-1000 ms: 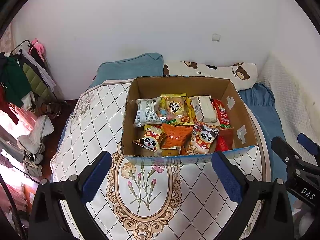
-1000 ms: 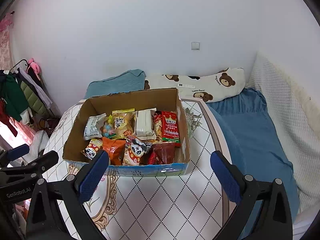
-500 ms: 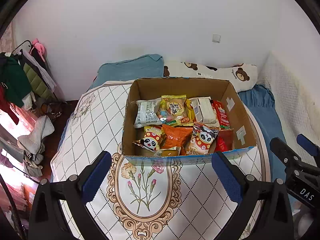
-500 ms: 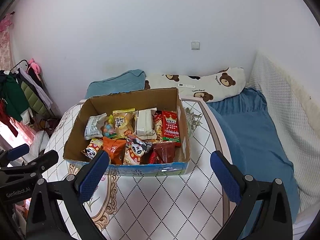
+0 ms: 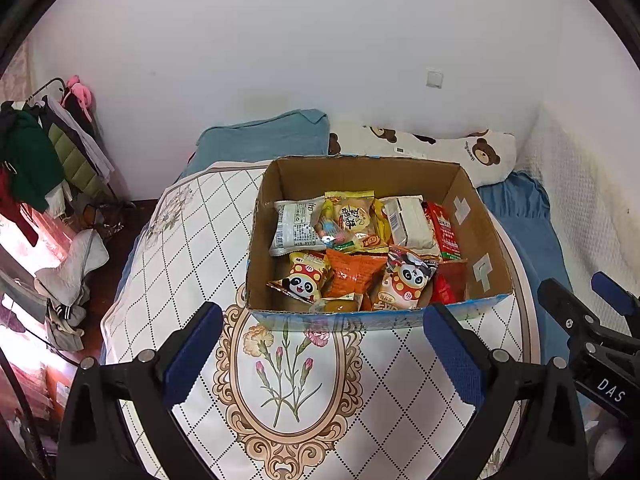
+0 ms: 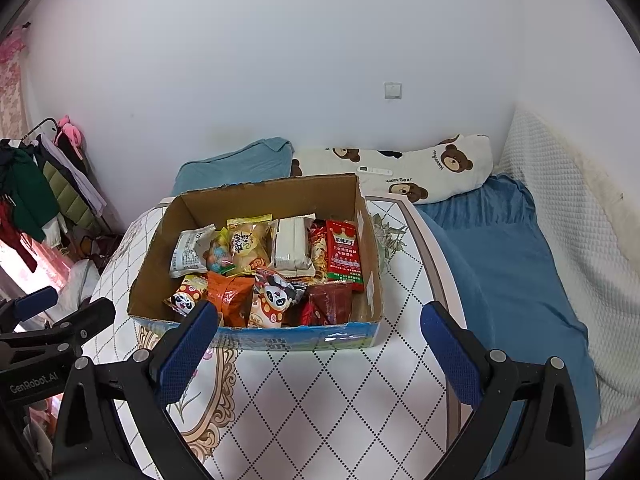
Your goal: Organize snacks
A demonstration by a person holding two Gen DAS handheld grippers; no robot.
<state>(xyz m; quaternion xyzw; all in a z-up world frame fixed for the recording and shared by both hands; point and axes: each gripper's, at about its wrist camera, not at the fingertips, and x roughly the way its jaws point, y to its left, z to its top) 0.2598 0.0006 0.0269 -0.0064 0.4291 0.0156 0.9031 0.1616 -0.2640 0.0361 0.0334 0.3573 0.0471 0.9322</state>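
Note:
An open cardboard box (image 5: 476, 216) stands on a round table with a diamond and flower cloth (image 5: 192, 248); it shows in the right wrist view too (image 6: 160, 252). It holds several snack packets: a white packet (image 5: 294, 228), a yellow one (image 5: 352, 216), an orange one (image 5: 352, 272), two panda packets (image 5: 404, 280) and a red one (image 6: 344, 252). My left gripper (image 5: 322, 354) is open and empty, just in front of the box. My right gripper (image 6: 318, 354) is open and empty, in front of the box's right half.
A bed with a blue sheet (image 6: 508, 256), a bear-print pillow (image 6: 420, 168) and a blue pillow (image 5: 264, 140) lies behind and right of the table. A clothes rack (image 5: 44, 152) stands at the far left. A white wall is behind.
Both grippers have held almost still, open. The views have shifted only slightly toward the box.

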